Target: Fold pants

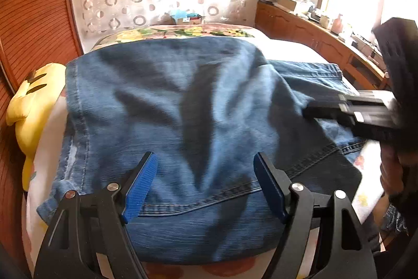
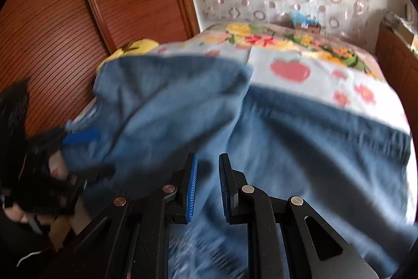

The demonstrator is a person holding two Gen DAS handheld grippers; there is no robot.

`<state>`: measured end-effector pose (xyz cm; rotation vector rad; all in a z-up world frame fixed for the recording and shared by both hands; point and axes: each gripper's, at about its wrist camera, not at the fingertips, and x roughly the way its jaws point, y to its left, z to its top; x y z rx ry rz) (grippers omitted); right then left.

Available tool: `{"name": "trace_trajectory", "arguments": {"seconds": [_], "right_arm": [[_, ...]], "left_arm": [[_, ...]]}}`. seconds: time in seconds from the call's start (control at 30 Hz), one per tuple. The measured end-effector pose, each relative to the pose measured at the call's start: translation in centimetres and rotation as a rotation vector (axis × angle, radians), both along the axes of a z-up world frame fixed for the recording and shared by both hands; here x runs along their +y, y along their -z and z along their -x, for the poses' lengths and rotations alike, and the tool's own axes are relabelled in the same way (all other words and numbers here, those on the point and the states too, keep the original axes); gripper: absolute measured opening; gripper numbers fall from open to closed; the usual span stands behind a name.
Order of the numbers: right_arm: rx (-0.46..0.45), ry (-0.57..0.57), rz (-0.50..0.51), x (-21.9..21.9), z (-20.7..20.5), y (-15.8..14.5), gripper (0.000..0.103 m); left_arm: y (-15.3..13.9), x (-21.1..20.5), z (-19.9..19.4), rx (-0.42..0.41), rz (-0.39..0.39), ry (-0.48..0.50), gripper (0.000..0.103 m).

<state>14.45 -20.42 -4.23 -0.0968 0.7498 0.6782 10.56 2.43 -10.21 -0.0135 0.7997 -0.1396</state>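
Blurring right view | jeans (image 1: 183, 109) folded | right tool (image 2: 207, 184) parted, empty

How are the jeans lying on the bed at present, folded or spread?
Partly folded: one section of the jeans lies doubled over the rest on the bed.

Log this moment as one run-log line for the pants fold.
jeans partly folded on bed | left gripper open above denim | right gripper slightly open, nothing held | right view blurred

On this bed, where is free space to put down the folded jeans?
Bare floral bedsheet lies beyond the blue denim jeans, up to the flowered blanket. The wardrobe side is crowded: a yellow plush toy borders the jeans there.
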Motion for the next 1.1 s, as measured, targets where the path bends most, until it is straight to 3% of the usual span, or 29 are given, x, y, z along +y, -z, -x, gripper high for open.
{"name": "trace_trajectory", "arguments": {"seconds": [0.03,0.13,0.3,0.43,0.7,0.8,0.87,1.1], "right_arm": [[0.004,-0.004,0.017,0.1,0.4,0.4,0.017],[-0.008,-0.012,0.034,-0.1,1.0,0.8,0.003],[-0.075,-0.008,-0.031,-1.8,4.3,-1.5,0.002],[-0.01,0.003,0.049,-1.7,4.6,1.2,0.002],[-0.039,0.056,0.013,-4.6,4.7,0.8,0.003],[-0.068,0.072,-0.002,-5.2,5.1,0.5,0.008],[-0.078,0.102,-0.008,-5.6,5.4,0.7,0.024],[-0.111,0.18,0.015,-8.3,6.2,1.2,0.038]], "left_arm": [[0.1,0.2,0.0,0.004,0.001,-0.004,0.077],[0.4,0.6,0.0,0.008,0.002,-0.005,0.077],[0.6,0.6,0.1,0.008,0.007,0.004,0.077],[0.8,0.7,0.1,0.011,0.009,0.004,0.077],[-0.9,2.0,0.9,-0.029,0.003,-0.024,0.077],[-1.2,2.9,1.0,-0.034,0.0,-0.048,0.077],[-1.2,3.6,0.9,-0.031,-0.006,-0.062,0.077],[0.3,6.0,0.6,0.0,-0.019,-0.12,0.077]]}}
